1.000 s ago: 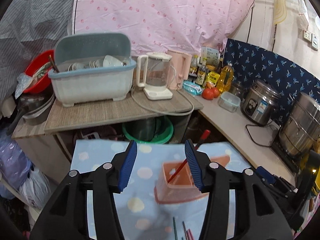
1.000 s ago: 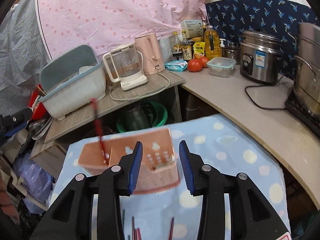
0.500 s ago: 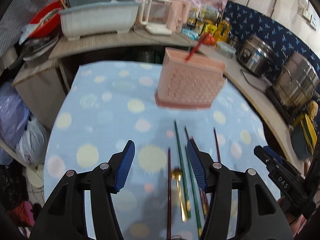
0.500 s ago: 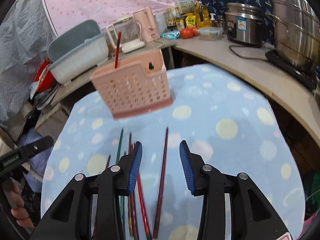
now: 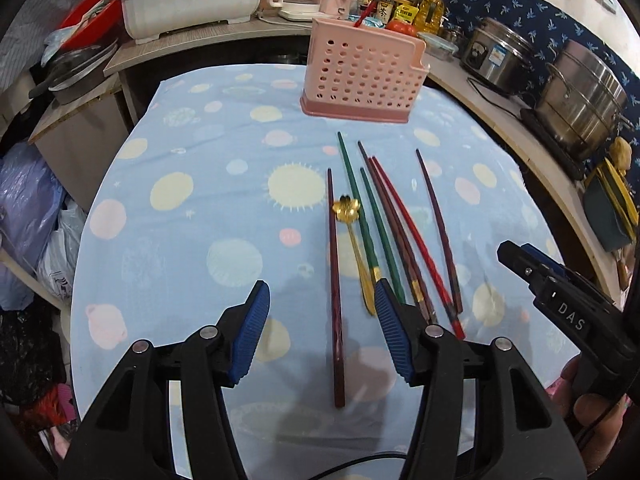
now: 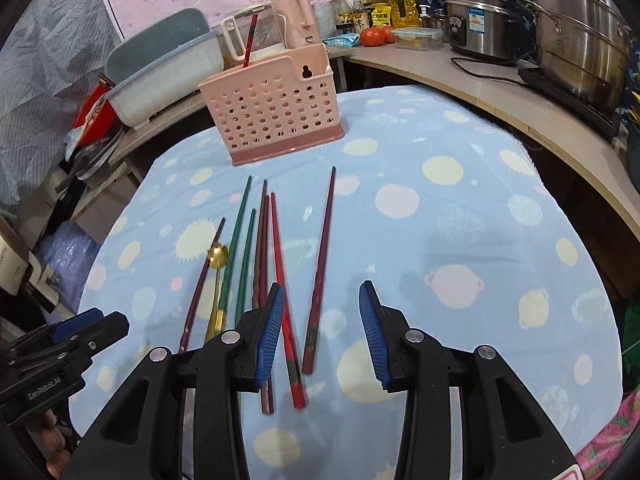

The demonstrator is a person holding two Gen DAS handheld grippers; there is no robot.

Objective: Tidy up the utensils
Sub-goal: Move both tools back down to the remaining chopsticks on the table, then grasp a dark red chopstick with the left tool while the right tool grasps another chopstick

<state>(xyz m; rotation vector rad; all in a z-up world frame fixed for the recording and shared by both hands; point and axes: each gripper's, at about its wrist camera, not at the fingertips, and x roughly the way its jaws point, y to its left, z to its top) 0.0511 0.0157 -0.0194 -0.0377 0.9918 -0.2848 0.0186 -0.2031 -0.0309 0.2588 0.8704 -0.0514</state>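
A loose row of long chopsticks, dark maroon [image 5: 334, 280], green [image 5: 357, 204] and red [image 5: 416, 240], lies side by side on the pale blue cloth printed with suns and planets [image 5: 180, 208], their tips pointing toward a pink perforated plastic utensil holder [image 5: 362, 74] that stands upright at the far end of the cloth (one red chopstick [image 6: 249, 42] already stands in it). A small gold spoon with a flower-shaped bowl [image 5: 347, 208] rests among them, between the leftmost maroon stick and the green ones. The left gripper [image 5: 322, 334] hovers over the near ends with its blue-padded jaws spread wide and empty, the maroon stick lying between them. The right gripper [image 6: 322, 336] is likewise wide apart and holds nothing, above another maroon chopstick [image 6: 321, 264]. Behind the cloth, a wooden counter [image 6: 500, 80] carries steel pots [image 6: 576, 28].
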